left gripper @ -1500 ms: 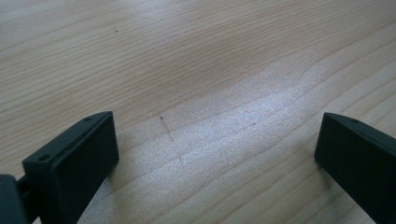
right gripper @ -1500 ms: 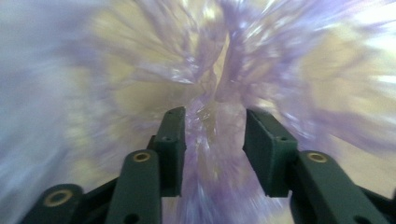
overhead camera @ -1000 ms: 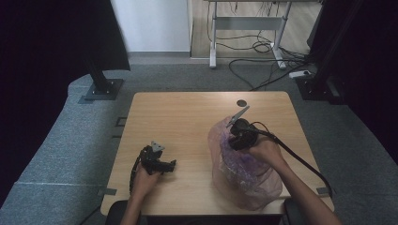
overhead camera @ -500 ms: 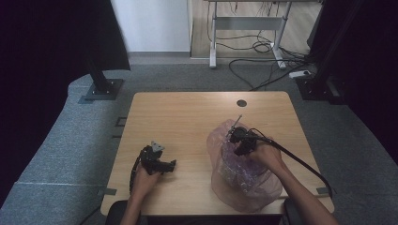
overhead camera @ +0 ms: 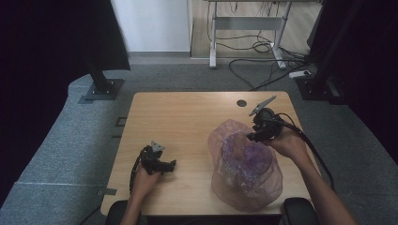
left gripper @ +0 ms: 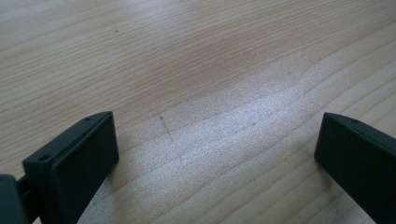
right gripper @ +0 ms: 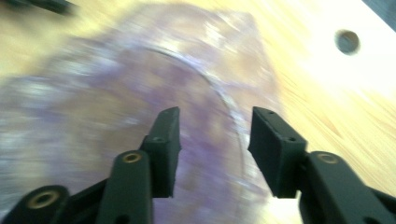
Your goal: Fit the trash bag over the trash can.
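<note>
— Since a second ago, what has shifted?

— Mostly the right gripper (overhead camera: 253, 136). It has drawn back toward the far right edge of the crumpled, translucent purple plastic bag (overhead camera: 244, 166), and the bag's top has sagged lower and wider than it stood before. The left gripper (overhead camera: 162, 164) has kept its place near the front left of the light wooden table (overhead camera: 187, 117).

— How do the right gripper's jaws stand?

— Parted, with a clear gap, holding nothing. In the right gripper view the bag (right gripper: 140, 107) lies blurred just ahead of and under the tips, and a curved clear rim shows through the film, running between the jaws. Whether the tips touch the film I cannot tell.

— And the left one?

— Spread wide over bare wood (left gripper: 201, 93); its jaws rest low against the tabletop, nothing between them. The bag sits well off to its right.

— Anything else near the right gripper?

— A small round dark hole (overhead camera: 241, 103) in the tabletop, just beyond it, also seen in the right gripper view (right gripper: 348, 41).
</note>
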A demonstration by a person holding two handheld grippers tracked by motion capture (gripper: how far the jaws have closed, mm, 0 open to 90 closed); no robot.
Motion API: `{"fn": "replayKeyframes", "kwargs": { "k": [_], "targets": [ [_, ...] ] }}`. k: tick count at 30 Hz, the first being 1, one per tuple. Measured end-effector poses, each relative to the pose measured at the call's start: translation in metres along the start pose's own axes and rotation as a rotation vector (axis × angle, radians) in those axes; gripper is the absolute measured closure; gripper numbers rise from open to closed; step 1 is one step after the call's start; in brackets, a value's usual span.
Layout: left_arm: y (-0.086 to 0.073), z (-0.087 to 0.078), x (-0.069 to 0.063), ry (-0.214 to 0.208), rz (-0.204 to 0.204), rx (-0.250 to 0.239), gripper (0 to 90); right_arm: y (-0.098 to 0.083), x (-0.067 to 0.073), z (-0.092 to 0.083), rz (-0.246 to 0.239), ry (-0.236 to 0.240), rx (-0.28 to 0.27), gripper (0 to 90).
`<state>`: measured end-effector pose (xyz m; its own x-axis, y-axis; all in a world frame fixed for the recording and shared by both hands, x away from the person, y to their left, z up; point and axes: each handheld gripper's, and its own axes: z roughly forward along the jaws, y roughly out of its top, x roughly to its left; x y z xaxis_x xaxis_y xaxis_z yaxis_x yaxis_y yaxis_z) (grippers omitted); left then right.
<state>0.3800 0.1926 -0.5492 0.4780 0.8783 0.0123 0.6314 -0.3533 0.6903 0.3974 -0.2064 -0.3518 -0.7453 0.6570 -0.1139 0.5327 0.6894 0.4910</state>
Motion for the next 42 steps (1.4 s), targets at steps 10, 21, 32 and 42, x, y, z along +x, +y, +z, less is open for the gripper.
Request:
{"fn": "replayKeyframes", "kwargs": {
  "k": [10,21,32,42],
  "targets": [
    [0.0,0.0,0.0,0.0,0.0,0.0,0.0,-0.023,-0.019,0.056,0.073,0.05,0.203,74.7],
    [0.0,0.0,0.0,0.0,0.001,0.0,0.0,-0.01,0.006,-0.004,0.031,0.046,-0.007,43.0],
    [0.0,0.0,-0.001,-0.001,0.004,0.001,0.0,0.013,0.083,0.016,-0.076,0.306,-0.006,61.4],
    [0.0,0.0,0.0,-0.002,0.006,0.002,0.0,0.014,0.092,0.017,-0.027,0.359,-0.037,58.0]
  ]
}}
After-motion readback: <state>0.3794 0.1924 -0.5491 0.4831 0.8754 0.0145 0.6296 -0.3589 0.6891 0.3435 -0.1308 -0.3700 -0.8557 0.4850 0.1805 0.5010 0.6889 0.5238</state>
